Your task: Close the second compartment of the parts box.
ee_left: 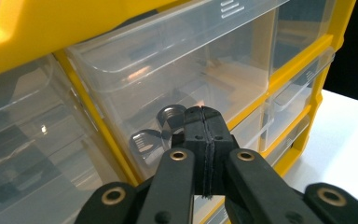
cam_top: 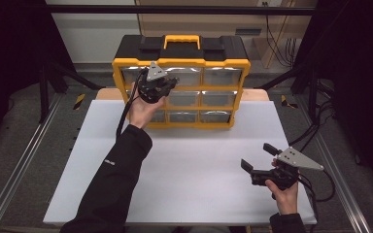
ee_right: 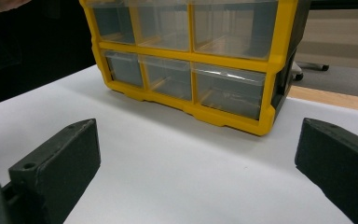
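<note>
Hands of a seated person in dark sleeves each hold a black two-jaw claw over a white tabletop (cam_top: 189,160). The left claw (cam_top: 167,83) is raised against the front of a yellow and black plastic organiser box with clear drawers (cam_top: 223,65), which stands at the far edge of the table with a yellow carry handle (cam_top: 181,40) on top. In the left gripper view this claw (ee_left: 204,116) has its jaws pressed flat together, their faces meeting in a thin dark seam with nothing visible between them. The joined tips sit at the front face of a clear plastic drawer in the top row (ee_left: 177,70); whether they touch it cannot be told for sure. Just beyond the tips, inside that drawer, lie grey metal fittings, a hex nut (ee_left: 170,114) and what looks like a wing nut (ee_left: 142,140). More clear drawers lie to either side of the claw and below it.

The right claw (cam_top: 256,158) is held low near the front right part of the table, well apart from the box. Its jaws are spread wide and grip nothing. In the right gripper view the two jaws stand at the far left and far right, with bare white table between them and the lower drawers of the box ahead of them.
</note>
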{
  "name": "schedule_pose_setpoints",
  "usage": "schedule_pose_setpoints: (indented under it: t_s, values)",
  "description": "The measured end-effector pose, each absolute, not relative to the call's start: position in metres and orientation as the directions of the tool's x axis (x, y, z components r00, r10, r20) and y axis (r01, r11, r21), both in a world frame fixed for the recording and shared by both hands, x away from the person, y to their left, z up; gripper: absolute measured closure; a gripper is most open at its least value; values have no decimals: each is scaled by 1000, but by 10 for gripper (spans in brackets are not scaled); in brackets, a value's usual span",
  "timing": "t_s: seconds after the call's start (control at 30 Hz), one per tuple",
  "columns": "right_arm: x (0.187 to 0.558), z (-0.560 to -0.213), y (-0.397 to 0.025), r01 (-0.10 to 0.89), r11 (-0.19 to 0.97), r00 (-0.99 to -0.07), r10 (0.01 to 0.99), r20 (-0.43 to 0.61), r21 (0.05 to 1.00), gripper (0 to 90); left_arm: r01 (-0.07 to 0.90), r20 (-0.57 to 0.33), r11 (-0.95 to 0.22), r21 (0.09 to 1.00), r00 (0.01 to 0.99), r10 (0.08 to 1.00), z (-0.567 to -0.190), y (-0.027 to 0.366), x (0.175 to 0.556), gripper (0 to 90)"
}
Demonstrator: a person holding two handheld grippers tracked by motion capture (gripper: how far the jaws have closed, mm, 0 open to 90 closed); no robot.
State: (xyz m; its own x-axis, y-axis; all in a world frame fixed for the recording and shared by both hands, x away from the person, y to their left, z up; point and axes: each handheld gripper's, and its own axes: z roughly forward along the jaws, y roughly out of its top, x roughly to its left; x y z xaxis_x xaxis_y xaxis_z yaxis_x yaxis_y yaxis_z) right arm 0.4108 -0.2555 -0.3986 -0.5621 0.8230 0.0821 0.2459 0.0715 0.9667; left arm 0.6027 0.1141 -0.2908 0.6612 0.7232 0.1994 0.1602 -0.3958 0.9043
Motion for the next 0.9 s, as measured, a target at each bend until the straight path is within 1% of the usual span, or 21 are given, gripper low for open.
schedule_pose_setpoints:
  t_s: [0.27,0.5,0.57,0.6,0.7,0.77,0.8,0.9]
  values:
    - [410,-398,-256,245,71,-562,823,82,967,5,152,199,-387,910,658,726,-291,115,602,891]
    - [410,-397,-256,246,61,-562,822,91,967,5,158,179,-374,914,671,719,-285,122,585,883]
    - [410,-397,-257,245,61,-561,823,90,968,5,161,180,-380,911,674,716,-284,125,577,860]
    - [410,-397,-257,246,62,-560,824,89,967,5,170,157,-368,914,689,708,-283,130,569,846]
    - [410,-397,-257,244,63,-560,824,88,968,5,170,145,-360,917,699,700,-282,134,561,818]
    - [410,-397,-257,246,63,-559,825,88,967,5,177,123,-347,921,714,689,-284,138,553,779]
    - [410,-398,-257,246,70,-559,825,83,967,5,170,128,-357,918,727,674,-286,142,545,743]
    - [410,-397,-257,246,63,-558,825,88,967,5,171,118,-355,919,740,663,-289,148,538,684]
